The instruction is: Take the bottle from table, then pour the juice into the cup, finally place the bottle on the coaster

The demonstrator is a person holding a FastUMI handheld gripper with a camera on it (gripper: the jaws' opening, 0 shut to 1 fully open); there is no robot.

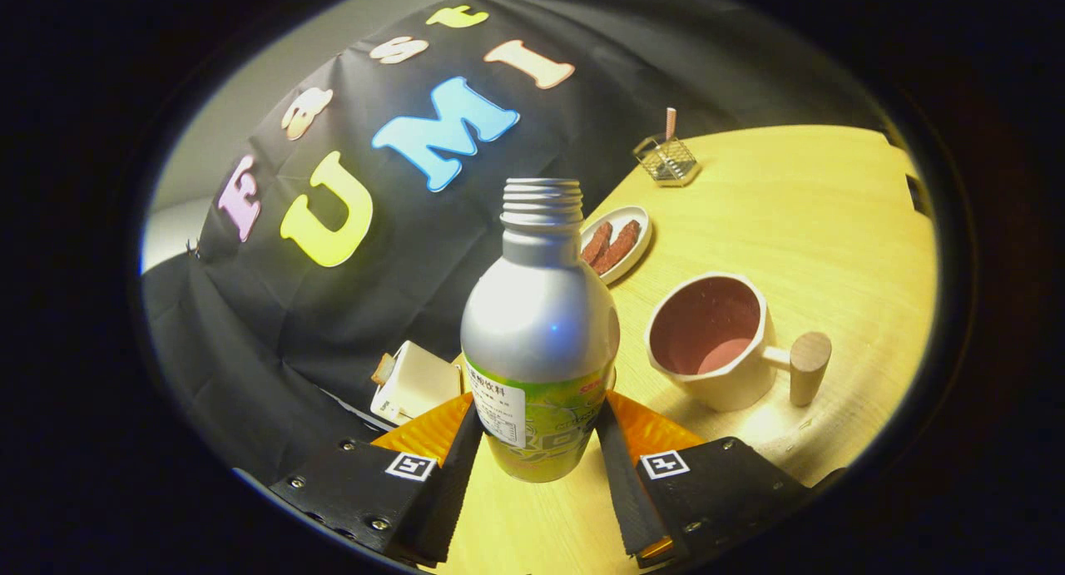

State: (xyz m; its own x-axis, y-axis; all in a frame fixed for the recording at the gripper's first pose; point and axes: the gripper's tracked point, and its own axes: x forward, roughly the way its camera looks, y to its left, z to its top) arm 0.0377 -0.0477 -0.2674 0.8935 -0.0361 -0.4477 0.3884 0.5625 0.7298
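**Gripper view: bottle held, cap off, pour pending**

Gripper view shows my claw (539,450) pinching the bottle (539,334) at its lower, labelled body; both fingers press against its sides. The bottle stands roughly upright between the fingers, its threaded neck open with no cap. I cannot tell whether its base touches the surface (799,209) or is just lifted.

Location of task items:
- Cup (717,342): on the surface, beyond the fingers and to the right of the bottle, near but apart from it. Its knob-ended handle points away from the bottle. The inside looks empty.
- Coaster: I cannot identify it with certainty. An orange ribbed piece shows just behind the fingers on both sides of the bottle; it may be the coaster.

Handling judgement:
- The bottle appears to be metal, so stiff under the pinch but smooth and likely slippery. Its fill level is hidden, so weight is unknown.
- The hold on the wide lower body is sound. I would tilt slowly, since an open neck spills readily.

Count:
- One bottle, one cup.
- One small dish (620,242) with two brown pieces.
- One wire holder (666,159).
- One white boxy object (416,384).
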